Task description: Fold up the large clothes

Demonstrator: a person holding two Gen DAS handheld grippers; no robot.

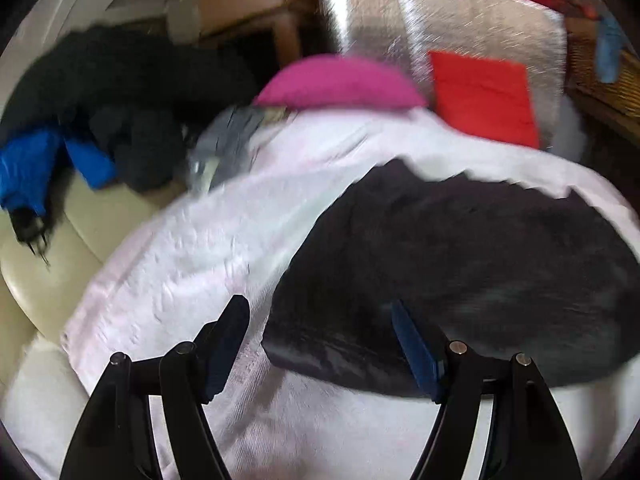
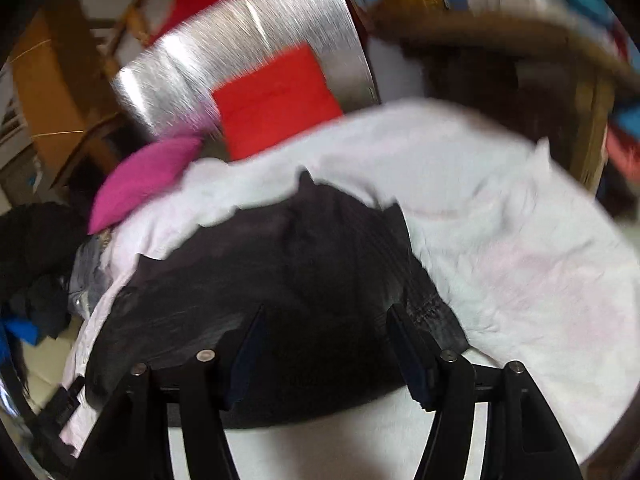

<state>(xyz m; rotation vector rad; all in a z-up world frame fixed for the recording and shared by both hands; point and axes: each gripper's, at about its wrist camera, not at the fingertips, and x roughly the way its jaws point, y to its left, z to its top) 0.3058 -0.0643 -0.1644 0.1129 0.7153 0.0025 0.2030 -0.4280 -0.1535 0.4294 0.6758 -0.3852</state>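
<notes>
Here, through my left wrist camera, the dark garment [image 1: 460, 272] lies spread on a pale pink-white sheet [image 1: 192, 264], which I take to be laid out as a clean folding surface over the cream sofa [image 1: 80, 224]. A heap of dark and blue clothes [image 1: 92, 120] waits at the far left, probably the unfolded pile. A magenta cushion [image 1: 340, 82] and a red cloth [image 1: 484, 96] sit beyond, against a silvery panel [image 1: 460, 20]. My left gripper [image 1: 320, 320] stands wide, hovering over the garment's near left edge; nothing is pinched between its pads.

Through my right wrist camera, the same dark garment [image 2: 280, 280] fills the middle, its ribbed hem [image 2: 432, 308] beside my right finger. My right gripper [image 2: 324, 324] is also spread wide above the fabric, with cloth beneath the gap but no grip on it. The picture is blurred, so I cannot say whether the pads brush the cloth.
</notes>
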